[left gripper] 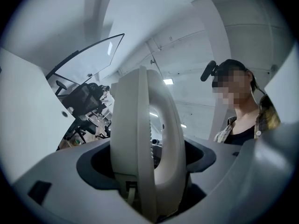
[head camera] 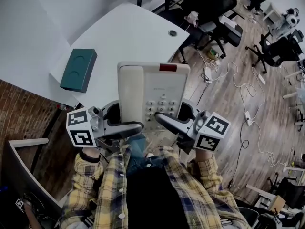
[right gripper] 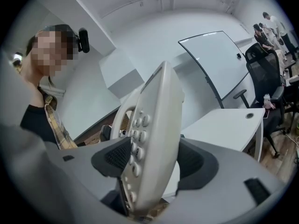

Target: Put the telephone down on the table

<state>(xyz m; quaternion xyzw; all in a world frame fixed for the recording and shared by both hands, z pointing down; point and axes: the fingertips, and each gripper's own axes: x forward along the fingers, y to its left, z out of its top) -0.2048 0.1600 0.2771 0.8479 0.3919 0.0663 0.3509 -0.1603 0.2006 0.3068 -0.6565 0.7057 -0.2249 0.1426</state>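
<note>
The left gripper [left gripper: 145,171] has its jaws closed onto the telephone [left gripper: 140,125], whose cream edge fills the gap between the dark pads. The right gripper [right gripper: 149,169] clamps the opposite edge the same way, with the keypad [right gripper: 135,143] turned toward the jaw at that view's left. In the head view each tool pinches a near corner of the set. The set reaches away from both, with the handset [head camera: 130,92] on the left gripper's side. Beyond the jaws, under the telephone's far end, lies the white table [head camera: 124,37]. The telephone looks held clear of it, though this angle cannot rule out contact. Farther ahead of the left gripper a green box [head camera: 78,69] rests on the table. Out past the right gripper, cables [head camera: 240,87] trail over the wooden floor [head camera: 224,104], and office chairs [head camera: 214,13] stand beyond.
</note>
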